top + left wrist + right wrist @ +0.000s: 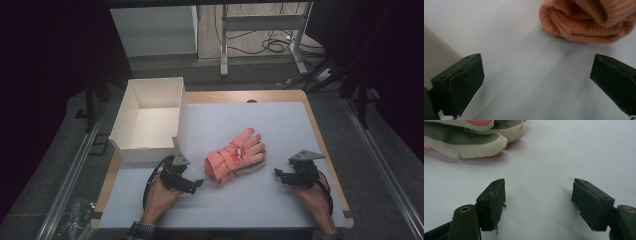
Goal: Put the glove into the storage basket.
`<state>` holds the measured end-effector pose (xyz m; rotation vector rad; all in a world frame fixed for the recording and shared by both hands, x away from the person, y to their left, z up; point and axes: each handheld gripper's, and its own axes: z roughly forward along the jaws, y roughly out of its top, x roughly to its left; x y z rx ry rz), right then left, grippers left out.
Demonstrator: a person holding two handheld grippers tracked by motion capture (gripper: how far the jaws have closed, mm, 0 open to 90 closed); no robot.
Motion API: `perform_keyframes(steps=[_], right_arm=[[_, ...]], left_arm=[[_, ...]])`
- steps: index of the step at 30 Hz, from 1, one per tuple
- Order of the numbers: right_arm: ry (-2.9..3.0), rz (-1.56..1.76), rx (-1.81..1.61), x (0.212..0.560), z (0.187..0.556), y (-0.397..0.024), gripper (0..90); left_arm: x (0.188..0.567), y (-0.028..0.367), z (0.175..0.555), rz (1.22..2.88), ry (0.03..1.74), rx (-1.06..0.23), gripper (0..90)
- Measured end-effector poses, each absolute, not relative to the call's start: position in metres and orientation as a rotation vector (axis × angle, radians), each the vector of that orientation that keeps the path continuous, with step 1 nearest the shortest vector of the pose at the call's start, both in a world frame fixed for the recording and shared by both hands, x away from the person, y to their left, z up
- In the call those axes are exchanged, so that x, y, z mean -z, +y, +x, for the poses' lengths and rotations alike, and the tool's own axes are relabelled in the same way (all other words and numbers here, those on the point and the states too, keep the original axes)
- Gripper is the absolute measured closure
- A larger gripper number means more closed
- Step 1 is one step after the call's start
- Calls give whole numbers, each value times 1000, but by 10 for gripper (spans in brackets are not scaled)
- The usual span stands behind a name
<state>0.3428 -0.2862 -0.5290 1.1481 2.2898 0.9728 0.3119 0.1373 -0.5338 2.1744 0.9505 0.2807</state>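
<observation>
Gloves, a stacked salmon-pink knit pair, lie between both empty, spread-jawed grippers; cuffs near-left toward the left gripper, fingertips far-right; right gripper slightly farther.

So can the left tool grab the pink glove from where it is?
Probably yes. The left tool is open, and bare white mat lies between it and the cuff of the pink glove. The white box stands off to the side, so nothing blocks the way.
</observation>
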Motion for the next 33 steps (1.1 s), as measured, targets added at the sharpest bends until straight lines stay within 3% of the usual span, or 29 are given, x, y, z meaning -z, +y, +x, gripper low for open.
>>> perform_keyframes(steps=[19,33], right_arm=[[2284,1139,-973,530,342,-286,271],[2284,1140,-973,530,342,-286,270]], left_arm=[[495,129,304,2208,867,-219,0],[458,86,329,2256,759,-197,0]])
